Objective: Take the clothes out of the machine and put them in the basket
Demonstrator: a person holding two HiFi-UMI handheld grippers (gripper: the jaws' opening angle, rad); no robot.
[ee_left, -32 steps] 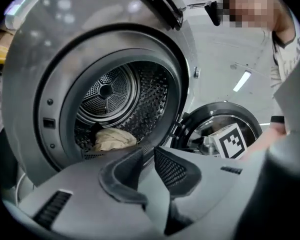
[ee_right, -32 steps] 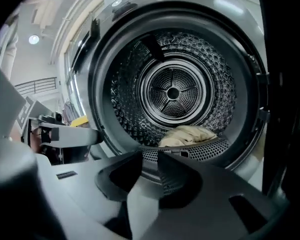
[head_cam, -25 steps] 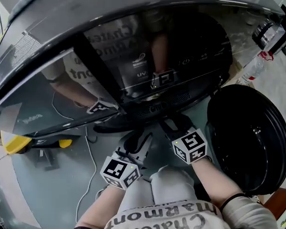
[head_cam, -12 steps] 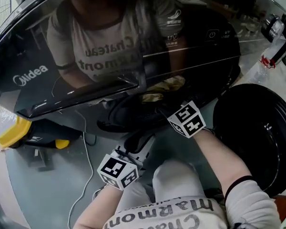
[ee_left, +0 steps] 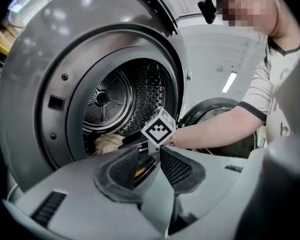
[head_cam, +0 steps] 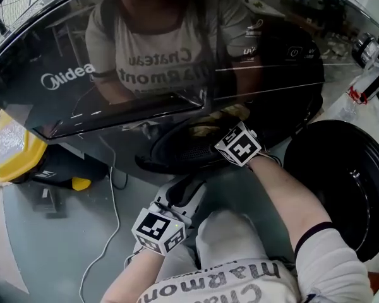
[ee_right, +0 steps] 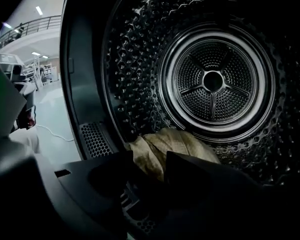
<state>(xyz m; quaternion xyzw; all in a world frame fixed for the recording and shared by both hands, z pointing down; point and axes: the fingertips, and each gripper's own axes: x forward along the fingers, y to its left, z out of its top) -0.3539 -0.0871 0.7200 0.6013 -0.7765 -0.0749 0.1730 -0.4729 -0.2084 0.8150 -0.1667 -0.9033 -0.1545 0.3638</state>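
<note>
The machine's drum [ee_right: 212,81] stands open, with a crumpled beige cloth [ee_right: 170,144] lying at its bottom near the front. My right gripper [ee_right: 149,159] reaches into the opening; its jaws are opening, and the cloth shows just beyond and between their tips without being pressed. In the head view the right gripper [head_cam: 230,145] is at the mouth under the glossy top. My left gripper [head_cam: 183,188] hangs back above the person's lap, open and empty. From the left gripper view [ee_left: 149,154] I see the drum [ee_left: 110,99], the cloth [ee_left: 107,143] and the right gripper's marker cube [ee_left: 160,129].
The round black door [head_cam: 341,182] is swung open to the right. A yellow object [head_cam: 12,144] and a white cable [head_cam: 114,201] lie on the floor at the left. A plastic bottle [head_cam: 357,93] stands at the far right. The person's knee [head_cam: 227,238] is close below.
My right gripper has moved forward from above the lap into the drum's mouth. The left gripper has stayed where it was. The head view has tilted, showing more of the machine's top.
</note>
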